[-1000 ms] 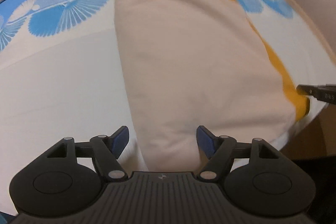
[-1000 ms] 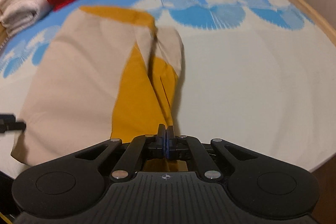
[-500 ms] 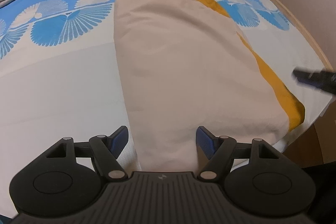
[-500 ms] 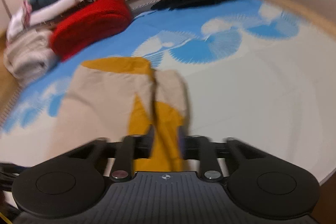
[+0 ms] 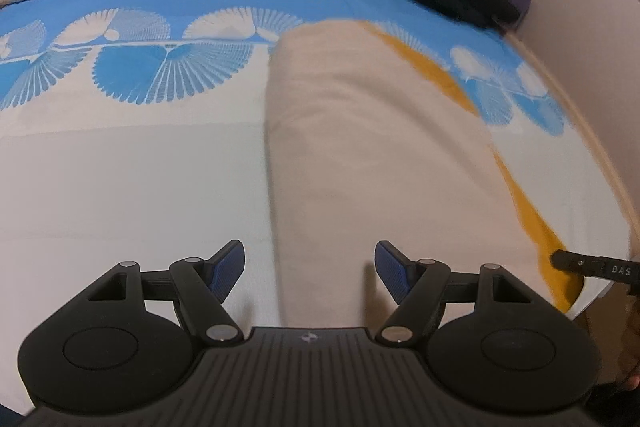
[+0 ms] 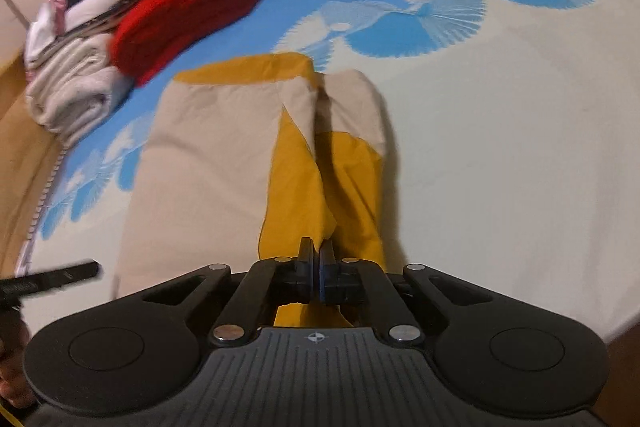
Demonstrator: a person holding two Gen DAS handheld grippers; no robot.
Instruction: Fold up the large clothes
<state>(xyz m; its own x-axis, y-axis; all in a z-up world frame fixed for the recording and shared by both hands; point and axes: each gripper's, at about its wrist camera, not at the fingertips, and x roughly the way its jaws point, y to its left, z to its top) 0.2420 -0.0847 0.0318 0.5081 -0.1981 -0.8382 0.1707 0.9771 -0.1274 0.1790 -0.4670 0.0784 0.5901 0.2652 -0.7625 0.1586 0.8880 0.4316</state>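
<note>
On the bed [image 5: 120, 187], the garment [image 5: 380, 167] lies flat. The right gripper [image 6: 316, 259] is clamped on its yellow edge; the left gripper [image 5: 310, 269] hangs spread wide over the beige edge, holding nothing. Pulling one-handed could drag and bunch the fabric, or slip the thin fold free.

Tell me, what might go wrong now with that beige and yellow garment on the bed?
Three risks, judging by the pictures. The right claw is shut on only a thin yellow edge of the garment, so it may slip free. The left claw is open and holds nothing, so a one-sided pull may skew the fold. The garment's near end lies at the bed's edge and may slide off.
</note>
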